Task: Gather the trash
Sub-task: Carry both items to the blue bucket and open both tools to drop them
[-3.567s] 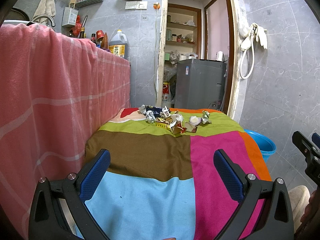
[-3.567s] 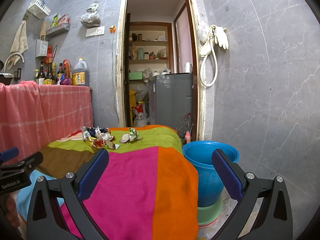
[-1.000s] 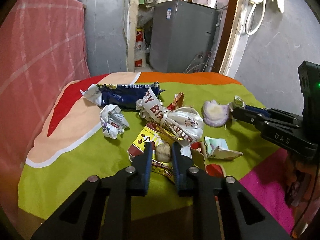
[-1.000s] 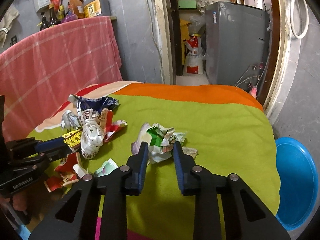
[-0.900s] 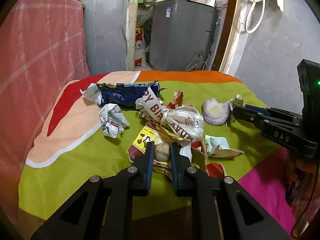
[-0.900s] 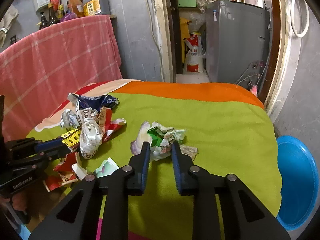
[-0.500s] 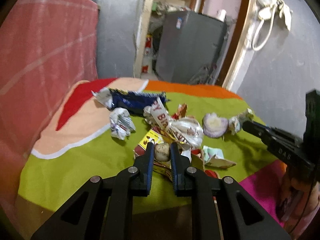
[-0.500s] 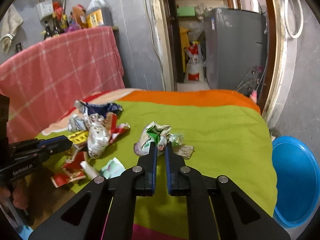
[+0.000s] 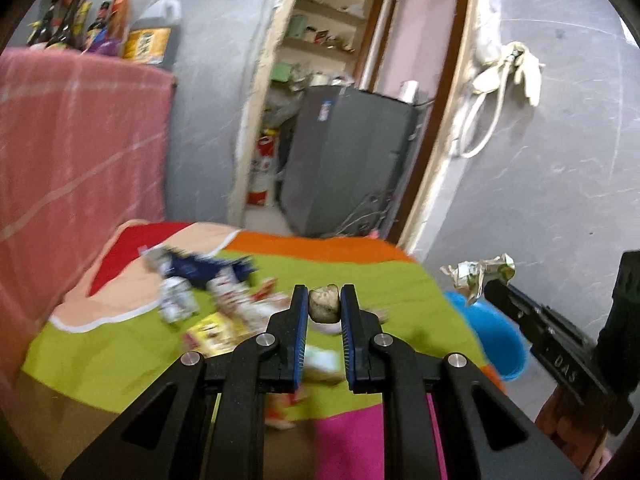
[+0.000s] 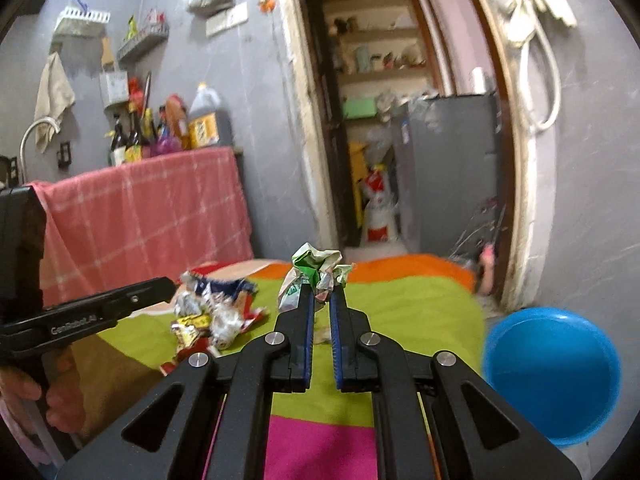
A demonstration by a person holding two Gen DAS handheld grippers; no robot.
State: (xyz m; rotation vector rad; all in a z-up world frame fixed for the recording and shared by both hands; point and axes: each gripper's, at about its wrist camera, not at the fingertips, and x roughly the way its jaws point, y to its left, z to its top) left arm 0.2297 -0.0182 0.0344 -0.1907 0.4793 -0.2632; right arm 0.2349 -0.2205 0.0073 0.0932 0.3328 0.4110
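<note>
The left hand-held gripper point(image 9: 324, 307) is pinching a small brownish-white lump of trash point(image 9: 325, 304) between its blue pads, jaws nearly closed around it, and is carrying it in the air above the colourful patchwork cloth point(image 9: 360, 272); what the lump is cannot be told. The right hand-held gripper point(image 10: 320, 294) is clamping a crumpled green-and-white wrapper point(image 10: 314, 270) at its fingertips, jaws drawn tight on the paper, and the wrapper is sticking up and out past the tips, clear of the cloth. In the left wrist view that same wrapper is showing at the right, hanging off the tip of the right hand-held gripper above the blue bucket point(image 9: 490, 340).

The rest of the trash pile point(image 10: 212, 312) is lying on the green stripe of the cloth: a dark blue snack bag point(image 9: 200, 270), a yellow packet point(image 9: 212, 330) and crumpled silvery and white wrappers, blurred in both views. The blue bucket is standing on the floor just beside the cloth's right edge.

A pink checked cloth point(image 10: 140, 216) is hanging to the left with bottles point(image 10: 160, 132) on top. Behind, a doorway is opening onto a grey appliance point(image 9: 344, 160) and shelves.
</note>
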